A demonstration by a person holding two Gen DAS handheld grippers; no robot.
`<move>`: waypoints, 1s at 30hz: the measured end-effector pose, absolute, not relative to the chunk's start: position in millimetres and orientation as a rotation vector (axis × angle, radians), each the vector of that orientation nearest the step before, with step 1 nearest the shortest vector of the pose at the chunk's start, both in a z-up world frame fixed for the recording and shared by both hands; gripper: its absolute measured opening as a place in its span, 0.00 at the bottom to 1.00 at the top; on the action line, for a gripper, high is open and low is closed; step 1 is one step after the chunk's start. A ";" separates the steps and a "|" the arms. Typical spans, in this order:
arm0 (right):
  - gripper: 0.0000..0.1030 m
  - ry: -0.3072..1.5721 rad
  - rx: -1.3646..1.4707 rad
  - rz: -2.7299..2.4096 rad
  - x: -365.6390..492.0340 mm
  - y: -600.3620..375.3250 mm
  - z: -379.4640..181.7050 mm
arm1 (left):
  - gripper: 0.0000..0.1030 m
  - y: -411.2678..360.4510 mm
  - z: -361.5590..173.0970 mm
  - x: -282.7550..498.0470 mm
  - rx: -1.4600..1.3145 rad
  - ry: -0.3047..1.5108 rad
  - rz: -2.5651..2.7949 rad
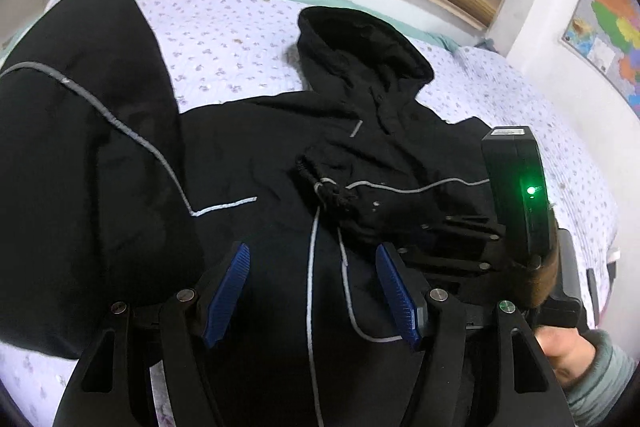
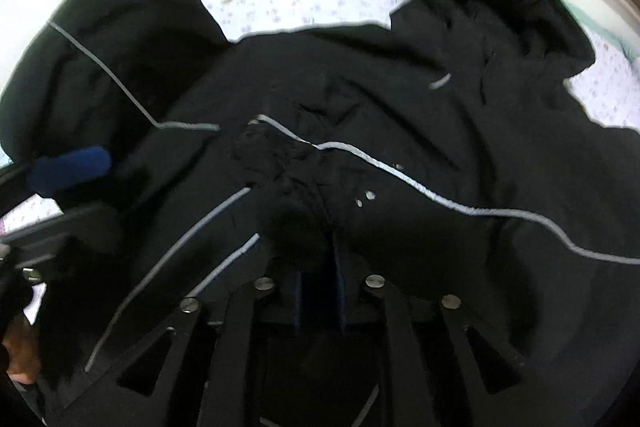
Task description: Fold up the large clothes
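The black jacket [image 1: 248, 155] lay spread across the bed [image 1: 224, 39], directly ahead of and beneath both of my tongs, with its hood [image 1: 360, 43] pointing away from me. By my judgement the folding was only partly done. One sleeve [image 1: 332, 187] lay across the chest, its gathered cuff resting just beyond my left tongs [image 1: 314, 291], so that side looked folded in. The other sleeve [image 1: 80, 115], out past my left tongs on their far-left side, was spread wide toward the edge of the bed and not yet brought in. The hood also lay flat and unfolded, and the body had not been doubled over, so I judged that most of the work remained.

My left tongs stood released, their blue pads [image 1: 226, 291] set wide apart above the jacket's front. Only the grey piping [image 1: 310, 287] of the fabric showed in the gap between them, and I could not see that either pad pressed on anything.

My right tongs [image 2: 320, 267] were clenched, the jaws drawn nearly together over the middle of the jacket, just short of the bunched cuff. The view there was dark and blurred, black fabric against black fingers, so I could not tell whether a pinch of cloth sat between them or whether they merely rested on the surface. My left tongs showed at the far left of that view, well clear of my right tongs.
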State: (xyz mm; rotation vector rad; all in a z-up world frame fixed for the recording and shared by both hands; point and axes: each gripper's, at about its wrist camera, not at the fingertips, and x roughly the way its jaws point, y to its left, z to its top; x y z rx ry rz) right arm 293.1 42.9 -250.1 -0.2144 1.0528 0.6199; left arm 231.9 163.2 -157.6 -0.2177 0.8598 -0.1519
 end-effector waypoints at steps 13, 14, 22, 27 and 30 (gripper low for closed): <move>0.52 0.872 -0.107 0.491 271.7 -101.4 -160.5 | 0.67 145.4 -177.2 284.9 -0.333 0.981 -0.131; 0.52 0.860 -0.113 0.453 273.4 -115.0 -159.0 | 0.67 145.1 -187.4 294.6 -0.343 1.001 -0.103; 0.52 0.909 -0.123 0.165 299.2 -186.3 -171.1 | 0.24 133.8 -169.6 302.5 -0.253 0.855 -0.043; 0.52 0.993 -0.042 0.172 326.7 -191.4 -200.8 | 0.24 164.9 -133.1 283.7 -0.202 0.790 0.107; 0.52 1.031 -0.064 0.242 336.9 -158.8 -222.6 | 0.24 160.3 -166.4 294.2 -0.102 0.950 0.196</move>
